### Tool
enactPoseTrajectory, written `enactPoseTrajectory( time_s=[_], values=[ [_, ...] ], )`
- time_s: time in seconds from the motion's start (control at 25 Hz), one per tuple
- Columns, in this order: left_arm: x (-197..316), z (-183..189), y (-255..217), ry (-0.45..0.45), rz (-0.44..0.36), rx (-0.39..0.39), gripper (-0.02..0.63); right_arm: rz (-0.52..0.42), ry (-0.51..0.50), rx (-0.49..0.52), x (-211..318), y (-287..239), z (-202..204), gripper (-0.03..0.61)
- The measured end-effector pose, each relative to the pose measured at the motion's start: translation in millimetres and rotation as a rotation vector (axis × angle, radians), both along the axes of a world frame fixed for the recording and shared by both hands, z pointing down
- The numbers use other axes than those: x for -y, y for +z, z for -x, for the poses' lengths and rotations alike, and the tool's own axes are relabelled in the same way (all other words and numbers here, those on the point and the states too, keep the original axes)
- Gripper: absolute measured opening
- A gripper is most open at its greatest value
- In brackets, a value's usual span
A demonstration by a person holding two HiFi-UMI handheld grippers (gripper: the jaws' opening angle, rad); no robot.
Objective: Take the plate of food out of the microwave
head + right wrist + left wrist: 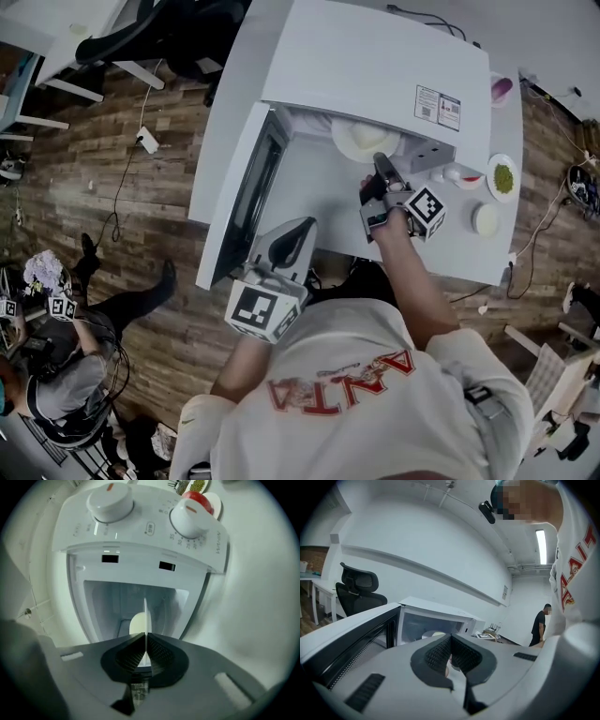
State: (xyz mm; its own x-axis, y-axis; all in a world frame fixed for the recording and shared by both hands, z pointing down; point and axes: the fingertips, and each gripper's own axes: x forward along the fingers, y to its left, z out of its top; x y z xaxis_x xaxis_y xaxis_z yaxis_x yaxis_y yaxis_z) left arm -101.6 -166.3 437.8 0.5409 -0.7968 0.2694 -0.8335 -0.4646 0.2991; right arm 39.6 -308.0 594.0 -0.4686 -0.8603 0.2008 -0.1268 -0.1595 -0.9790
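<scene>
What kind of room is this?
Likely an office or lab rigged for recording, not a kitchen: the microwave sits on a white table, an office chair stands nearby, and cables trail over the wood floor.

Red letters "ANTA" are printed across the white shirt (342, 394). The print on the label (438, 106) near the right edge of the microwave (375, 66) top cannot be read.

Plate (356, 142) half under microwave top (375, 66)
</scene>
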Motion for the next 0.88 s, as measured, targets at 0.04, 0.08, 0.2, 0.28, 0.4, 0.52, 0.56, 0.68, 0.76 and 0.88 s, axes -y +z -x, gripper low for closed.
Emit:
enactPoseTrajectory(
  time_s=[0.04,0.08,0.2,0.28,0.4,0.52,0.56,0.68,0.76,0.88],
  values=[
    [-2,-1,-1,0.009,-0.003,0.003,0.008,-0.002,-0.003,0.005,-7,-2,0,0.017],
    [-4,-2,-3,0.017,-0.005,0.006,0.008,-0.003,-0.005,0.010,-14,-4,1,0.017],
    [-10,-8,-6,0.049,-0.012,0.010,0.008,-0.003,-0.002,0.024,-36,-7,1,0.017],
    [-15,-14,-9,0.080,-0.022,0.007,0.007,-0.003,0.007,0.028,-52,-6,-2,0.017],
    [-25,-22,-11,0.127,-0.046,-0.001,0.008,-0.006,0.016,0.023,-77,-5,-9,0.017],
    [-32,-30,-15,0.177,-0.059,0.003,0.008,-0.009,0.032,0.012,-102,-4,-22,0.017],
    [-33,-33,-17,0.194,-0.061,0.006,0.007,-0.010,0.045,0.020,-111,-4,-27,0.017],
    [-38,-43,-17,0.246,-0.077,0.004,0.008,0.000,0.094,0.029,-135,1,-45,0.017],
    [-41,-53,-17,0.282,-0.084,0.003,0.007,0.013,0.129,0.021,-151,8,-59,0.017],
    [-47,-73,-18,0.342,-0.092,0.003,0.008,0.023,0.192,0.017,-173,12,-83,0.017]
  ],
)
